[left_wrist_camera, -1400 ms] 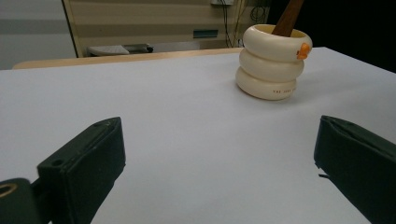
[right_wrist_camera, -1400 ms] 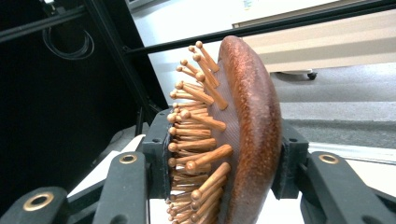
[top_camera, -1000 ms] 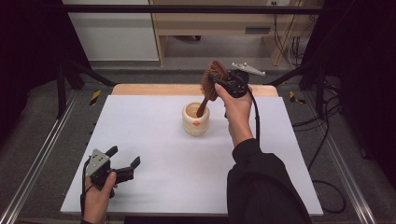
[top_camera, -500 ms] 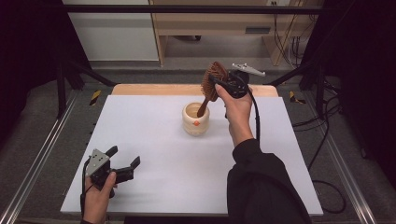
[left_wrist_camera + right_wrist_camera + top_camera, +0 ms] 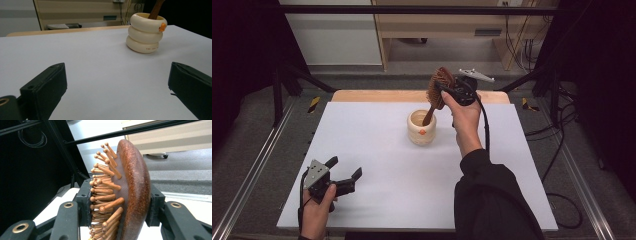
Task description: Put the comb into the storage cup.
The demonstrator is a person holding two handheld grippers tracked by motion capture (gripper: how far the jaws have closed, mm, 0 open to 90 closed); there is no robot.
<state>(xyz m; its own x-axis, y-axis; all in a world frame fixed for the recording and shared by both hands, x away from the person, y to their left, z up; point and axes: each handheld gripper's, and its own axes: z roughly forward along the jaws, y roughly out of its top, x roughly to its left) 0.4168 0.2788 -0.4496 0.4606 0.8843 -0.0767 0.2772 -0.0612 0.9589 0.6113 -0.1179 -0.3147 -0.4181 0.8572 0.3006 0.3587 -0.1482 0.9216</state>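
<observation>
wooden hairbrush (image 5: 438,89) clamped by the head in right tongs (image 5: 447,90), pins on one jaw, back on the other. handle down inside cream ringed cup (image 5: 421,127) at mid-far white surface (image 5: 377,150). left tongs (image 5: 343,175) spread wide, holding nothing, low at near-left, well apart from cup.

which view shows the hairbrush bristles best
The right gripper view: the hairbrush sits close up between that gripper's jaws, each wooden pin distinct. The high view shows the whole brush small, head clamped by the right gripper, handle down in the cream holder. The left gripper view catches just the handle.
</observation>
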